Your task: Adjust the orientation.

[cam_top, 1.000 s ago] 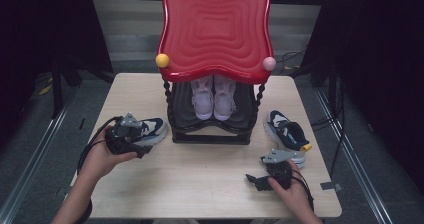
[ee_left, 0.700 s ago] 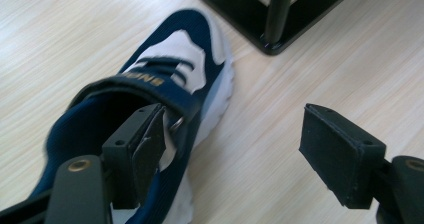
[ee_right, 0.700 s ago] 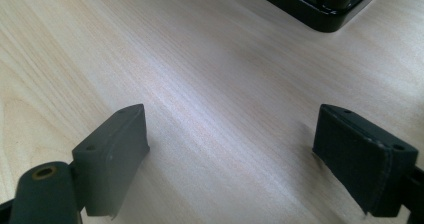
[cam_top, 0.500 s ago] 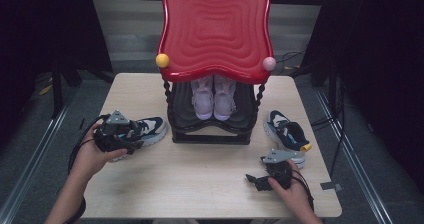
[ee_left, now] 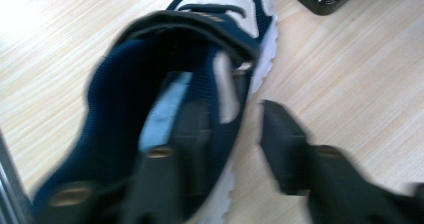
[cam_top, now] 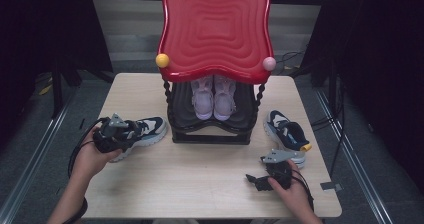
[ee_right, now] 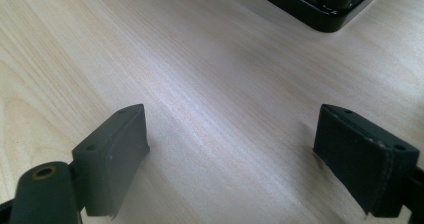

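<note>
- Over at the left of the surface (cam_top: pixel 200 184), the left tongs (cam_top: pixel 131 132) straddle the wall of a navy-and-white shoe (cam_top: pixel 147 130): one jaw is inside its opening, the other outside by the sole, not clamped tight as far as I can see.
- That shoe lies just left of the black rack (cam_top: pixel 212 134), toe toward it.
- Down at the near right, the right tongs (cam_top: pixel 254 180) rest low over bare wood, jaws released and wide apart.
- Its mate (cam_top: pixel 286 134) lies right of the rack.

The wooden table (cam_top: pixel 210 169) carries a black rack (cam_top: pixel 212 126) and two navy-white shoes (cam_top: pixel 147 129) (cam_top: pixel 286 134).
</note>
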